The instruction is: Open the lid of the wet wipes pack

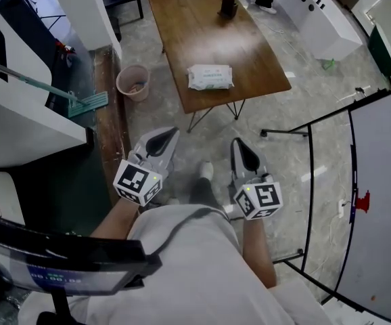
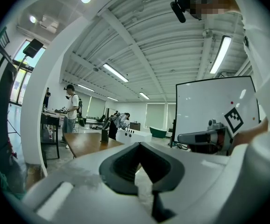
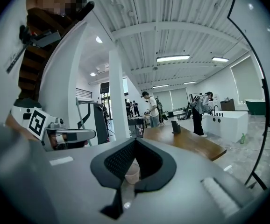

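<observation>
I hold my left gripper (image 1: 169, 135) and my right gripper (image 1: 237, 143) side by side above the mottled grey concrete floor (image 1: 162, 110), both pointing toward the table. Each has a pair of smooth grey jaws lined with ribbed black rubber pads. Both pairs are pressed together at the tips, and neither grips anything. Each gripper carries a white cube with black square markers near my wrist.

The soft white plastic pack of wet wipes with green print (image 1: 210, 76) lies flat near the closer end of the long rectangular brown wooden table (image 1: 202, 26), well apart from both grippers. A small dark upright block (image 1: 228, 5) stands toward the table's far end. Near the table's thin black metal legs (image 1: 216, 110), a round pale pink bucket (image 1: 133, 82) sits on the floor. To my right stands a flat white board in a thin black frame (image 1: 385, 202).
</observation>
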The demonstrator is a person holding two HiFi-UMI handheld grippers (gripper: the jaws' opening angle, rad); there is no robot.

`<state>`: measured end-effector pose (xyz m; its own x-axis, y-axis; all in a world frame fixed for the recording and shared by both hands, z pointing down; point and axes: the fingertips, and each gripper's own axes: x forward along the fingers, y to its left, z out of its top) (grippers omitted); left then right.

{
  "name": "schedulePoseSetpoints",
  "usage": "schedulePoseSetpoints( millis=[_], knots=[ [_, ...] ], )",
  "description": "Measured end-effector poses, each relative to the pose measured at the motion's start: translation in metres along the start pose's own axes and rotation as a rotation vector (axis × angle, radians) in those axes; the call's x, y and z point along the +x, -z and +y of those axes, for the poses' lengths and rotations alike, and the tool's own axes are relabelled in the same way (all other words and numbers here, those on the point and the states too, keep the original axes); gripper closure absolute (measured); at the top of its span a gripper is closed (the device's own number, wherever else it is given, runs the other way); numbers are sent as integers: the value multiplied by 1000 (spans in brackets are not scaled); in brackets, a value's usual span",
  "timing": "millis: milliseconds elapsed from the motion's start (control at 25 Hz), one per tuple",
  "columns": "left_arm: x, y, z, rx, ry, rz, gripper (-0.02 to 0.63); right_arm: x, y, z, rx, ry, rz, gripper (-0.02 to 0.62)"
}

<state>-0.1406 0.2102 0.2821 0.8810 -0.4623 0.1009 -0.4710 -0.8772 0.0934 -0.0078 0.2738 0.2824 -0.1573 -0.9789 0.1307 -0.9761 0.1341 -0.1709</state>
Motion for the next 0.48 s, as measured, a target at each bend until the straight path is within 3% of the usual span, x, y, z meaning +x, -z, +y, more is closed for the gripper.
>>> schedulePoseSetpoints(
  millis=[480],
  knots=[
    [98,-22,33,-3,-116,10,600,83,-25,-79,-21,-154,47,586]
  ],
)
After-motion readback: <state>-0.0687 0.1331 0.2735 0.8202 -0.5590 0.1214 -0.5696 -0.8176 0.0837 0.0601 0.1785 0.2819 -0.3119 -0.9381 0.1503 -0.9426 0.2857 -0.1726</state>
